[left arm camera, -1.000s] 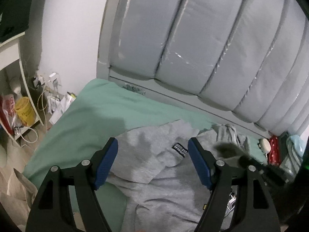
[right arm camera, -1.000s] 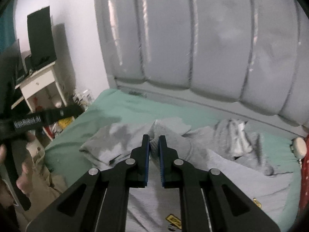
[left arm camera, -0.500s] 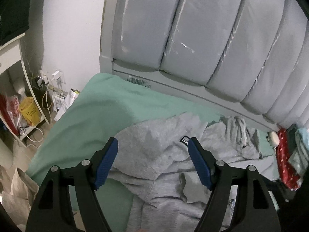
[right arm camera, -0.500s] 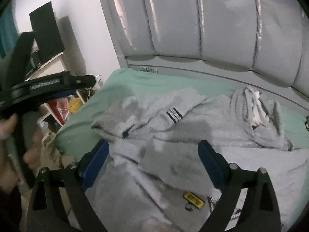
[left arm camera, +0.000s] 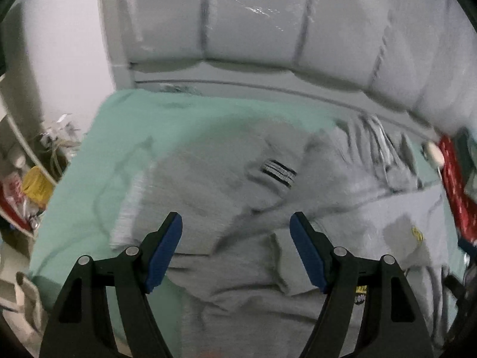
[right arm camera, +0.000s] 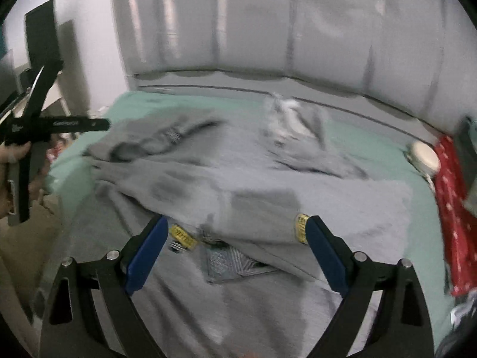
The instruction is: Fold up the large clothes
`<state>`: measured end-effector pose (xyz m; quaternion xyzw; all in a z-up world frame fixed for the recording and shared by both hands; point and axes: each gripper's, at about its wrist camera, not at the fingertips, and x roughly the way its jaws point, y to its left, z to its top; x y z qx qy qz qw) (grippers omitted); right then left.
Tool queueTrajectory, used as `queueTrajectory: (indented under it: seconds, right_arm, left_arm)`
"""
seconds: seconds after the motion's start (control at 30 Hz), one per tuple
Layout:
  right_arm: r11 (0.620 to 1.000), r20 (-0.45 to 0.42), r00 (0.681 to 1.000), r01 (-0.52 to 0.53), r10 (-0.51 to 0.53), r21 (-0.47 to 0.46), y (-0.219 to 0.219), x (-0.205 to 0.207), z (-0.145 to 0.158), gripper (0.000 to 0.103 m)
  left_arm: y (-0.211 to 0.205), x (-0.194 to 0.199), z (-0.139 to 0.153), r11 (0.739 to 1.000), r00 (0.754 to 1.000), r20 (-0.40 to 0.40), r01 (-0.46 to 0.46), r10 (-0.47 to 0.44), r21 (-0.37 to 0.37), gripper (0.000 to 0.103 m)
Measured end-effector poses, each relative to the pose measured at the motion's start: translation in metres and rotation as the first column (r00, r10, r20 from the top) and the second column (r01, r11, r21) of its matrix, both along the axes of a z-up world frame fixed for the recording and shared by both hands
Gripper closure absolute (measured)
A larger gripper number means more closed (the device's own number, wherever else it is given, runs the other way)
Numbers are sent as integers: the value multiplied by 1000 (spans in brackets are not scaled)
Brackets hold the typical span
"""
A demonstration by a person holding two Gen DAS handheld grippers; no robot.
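A: Left gripper (left arm camera: 235,235) is over the near-left part of the hoodie (left arm camera: 238,197); jaws spread wide, blue pads (left arm camera: 162,256) clear of the cloth, nothing pinched.

B: And the right gripper (right arm camera: 235,238); jaws just as wide, nothing between them but air; the grey cloth lies below, apart from the pads.

A: The hoodie lies crumpled on the bed (left arm camera: 119,137), on a mint-green sheet; it covers most of the middle and right; one sleeve is bunched toward the left edge, with a striped patch (left arm camera: 278,171) showing on top.

B: From the right wrist I see the hood (right arm camera: 293,119) heaped up near the headboard (right arm camera: 268,29); there are yellow tags (right arm camera: 183,235) on the cloth just ahead of the jaws, and another yellow badge (right arm camera: 301,226) beside the right pad.

A: The headboard is grey and padded, in upright panels; the picture is blurred, so fine detail is lost.

B: At far left a hand (right arm camera: 12,161) holds the left gripper's black frame, off the bed's left edge; at far right there is a red spotted cloth (right arm camera: 450,197) and a small pale round thing (right arm camera: 423,155) near the bed's edge; what it is, I cannot tell.

A: A shelf with clutter and a yellow bag (left arm camera: 34,182) stands left of the bed.
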<state>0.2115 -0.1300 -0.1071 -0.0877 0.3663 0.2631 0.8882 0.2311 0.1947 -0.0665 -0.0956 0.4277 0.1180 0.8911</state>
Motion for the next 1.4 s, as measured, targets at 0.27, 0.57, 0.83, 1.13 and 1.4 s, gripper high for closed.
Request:
queueTrajectory:
  seconds: [0.27, 0.57, 0.83, 1.13, 1.4]
  right_arm:
    - [994, -20, 996, 90, -89, 66, -56, 32, -12, 10]
    - [969, -51, 971, 237, -234, 73, -106, 57, -23, 10]
    - [931, -42, 932, 362, -361, 47, -140, 77, -25, 10]
    - [924, -78, 929, 367, -361, 108, -147, 75, -16, 10]
    - [910, -101, 927, 375, -362, 178, -153, 72, -5, 10]
  left_arm:
    - [-66, 63, -17, 973, 984, -70, 173, -163, 155, 26]
    - [-64, 146, -39, 971, 985, -151, 112, -81, 209, 26]
    - [-48, 172, -64, 965, 964, -226, 183, -139, 187, 72]
    - [-25, 139, -19, 965, 991, -69, 124, -111, 230, 95]
    - [-7, 69, 72, 986, 984, 167, 27, -55, 165, 95]
